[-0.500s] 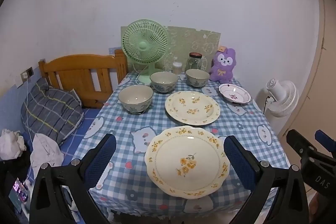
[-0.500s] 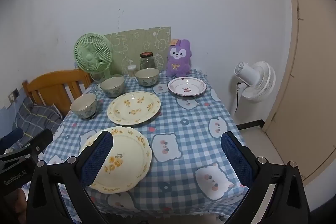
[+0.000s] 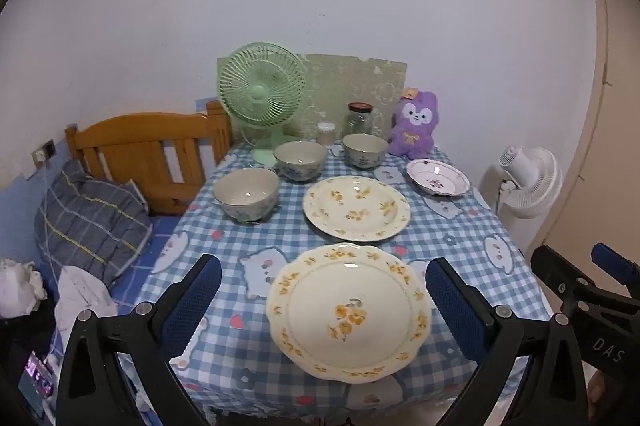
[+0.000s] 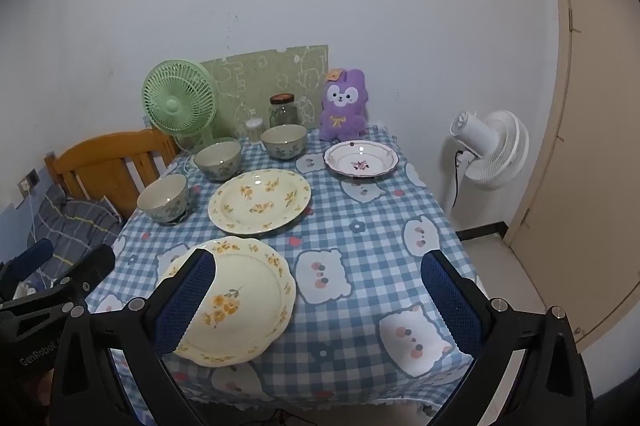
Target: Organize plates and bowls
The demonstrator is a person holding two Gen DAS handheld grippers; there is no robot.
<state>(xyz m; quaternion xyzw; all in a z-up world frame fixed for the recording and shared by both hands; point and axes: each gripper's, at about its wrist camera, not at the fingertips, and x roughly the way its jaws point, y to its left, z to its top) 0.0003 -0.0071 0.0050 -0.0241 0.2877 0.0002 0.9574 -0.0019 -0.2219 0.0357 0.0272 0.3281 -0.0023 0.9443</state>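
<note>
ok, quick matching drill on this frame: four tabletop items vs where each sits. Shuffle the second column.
Items:
1. scalloped yellow-flower plate
2. pink-flower dish
3. green fan
4. purple plush

Places:
A. back left corner of the table
B. nearest the camera, table's front edge
C. back right, against the wall
D. right side, just in front of the plush

Pairs: 1-B, 2-D, 3-A, 4-C
</note>
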